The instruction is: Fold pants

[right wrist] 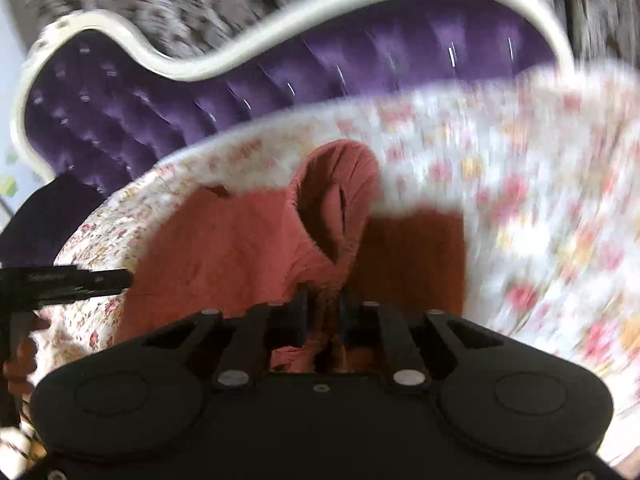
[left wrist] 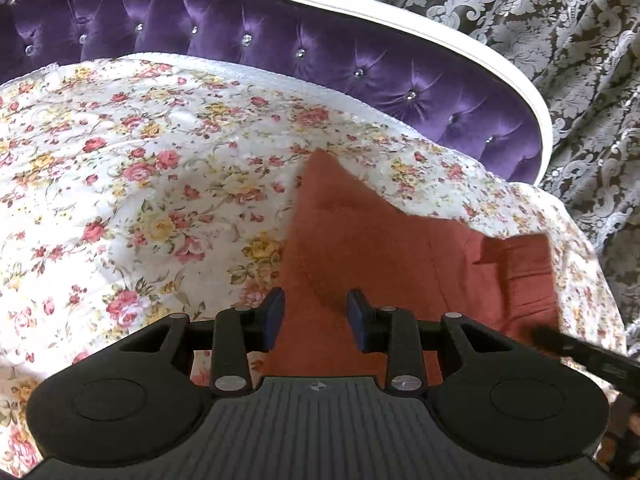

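Note:
The rust-red pants [left wrist: 360, 240] lie on a floral bedspread [left wrist: 140, 160]. My left gripper [left wrist: 316, 316] is open, its blue-padded fingers [left wrist: 274, 314] apart just above the near part of the pants, holding nothing. In the right wrist view, which is motion-blurred, my right gripper [right wrist: 322, 316] is shut on a bunched fold of the pants [right wrist: 224, 240] and lifts it, so a loop of cloth stands up ahead of the fingers. Part of the right gripper shows at the right edge of the left wrist view [left wrist: 592, 356].
A purple tufted headboard [left wrist: 280, 40] with a white frame [left wrist: 440, 36] runs behind the bed. Grey damask curtains [left wrist: 560, 40] hang beyond it. The bedspread's right edge [left wrist: 592, 264] drops off close to the pants. The left gripper's body shows at the left of the right wrist view [right wrist: 60, 280].

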Demonstrator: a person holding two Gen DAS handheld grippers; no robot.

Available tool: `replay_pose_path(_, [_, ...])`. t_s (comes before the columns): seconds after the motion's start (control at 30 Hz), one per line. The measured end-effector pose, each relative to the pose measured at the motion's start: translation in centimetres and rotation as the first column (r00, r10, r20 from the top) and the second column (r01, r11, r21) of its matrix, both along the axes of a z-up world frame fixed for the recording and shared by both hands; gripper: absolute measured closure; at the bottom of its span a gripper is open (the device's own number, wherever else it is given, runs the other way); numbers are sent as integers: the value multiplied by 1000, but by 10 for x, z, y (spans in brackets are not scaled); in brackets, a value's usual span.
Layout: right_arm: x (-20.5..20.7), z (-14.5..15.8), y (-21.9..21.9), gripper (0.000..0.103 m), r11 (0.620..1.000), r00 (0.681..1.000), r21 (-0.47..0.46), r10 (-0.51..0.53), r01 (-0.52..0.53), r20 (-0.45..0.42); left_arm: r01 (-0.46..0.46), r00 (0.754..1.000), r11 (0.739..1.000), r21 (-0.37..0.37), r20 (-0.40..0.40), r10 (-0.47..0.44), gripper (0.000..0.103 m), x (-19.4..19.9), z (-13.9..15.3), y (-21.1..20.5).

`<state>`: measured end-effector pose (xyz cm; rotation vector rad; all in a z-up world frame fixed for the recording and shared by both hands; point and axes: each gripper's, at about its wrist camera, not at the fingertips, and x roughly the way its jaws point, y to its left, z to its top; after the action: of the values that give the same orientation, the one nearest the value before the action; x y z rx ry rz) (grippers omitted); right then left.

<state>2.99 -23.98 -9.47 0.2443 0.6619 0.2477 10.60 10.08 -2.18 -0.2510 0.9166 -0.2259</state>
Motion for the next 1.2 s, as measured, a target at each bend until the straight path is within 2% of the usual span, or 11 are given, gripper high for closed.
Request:
replay_pose_path(0.1, [-24,17,-4,81,994,996,-99,-37,46,87,16,1000,1000,6,22,-16,70,1,3,-1])
replay_pose_path(0.17, [-22,5,-14,79,992,997,-102,-71,74,38,35,999,999,16,20,-36,70,5,0,-9])
replay_pose_path(0.23, [-4,-22,-22,73,993,990,-103,-71,59,-118,66,998,997,29,3,-66,70,10,-6,-18])
replay_pose_path(0.3, [-4,-32,-32,52,989,983,-82,-132,122,-130,109,994,993,53,-13,-109,71,11,-12,-30])
replay_pose_path(0.43, [-18,-12,-44,50,977,976,-46,-212,210,-52,169,986,979,115,-17,-168,71,2,-20,-42])
replay_pose_path(0.57, [-18,-1,-34,50,983,984,-53,-172,174,32,200,980,966,166,-42,-196,70,2,-31,-49])
replay_pose_path(0.73, [8,-15,-18,51,987,991,-87,-136,135,-9,201,979,968,149,-51,-196,70,4,-33,-46])
replay_pose_path(0.83, [13,-17,-23,62,992,992,-35,-120,119,-39,206,978,968,142,-54,-200,70,4,-33,-44])
replay_pose_path(0.9, [5,-3,-26,93,997,996,-4,-75,75,-37,208,978,968,140,-58,-202,70,6,-32,-44])
replay_pose_path(1.03, [-9,19,-54,93,961,999,275,-14,27,-50,218,976,965,149,-61,-211,70,6,-31,-45])
replay_pose_path(1.2, [7,-24,-64,90,986,959,43,-149,164,-240,223,974,965,139,-62,-216,70,6,-31,-45])
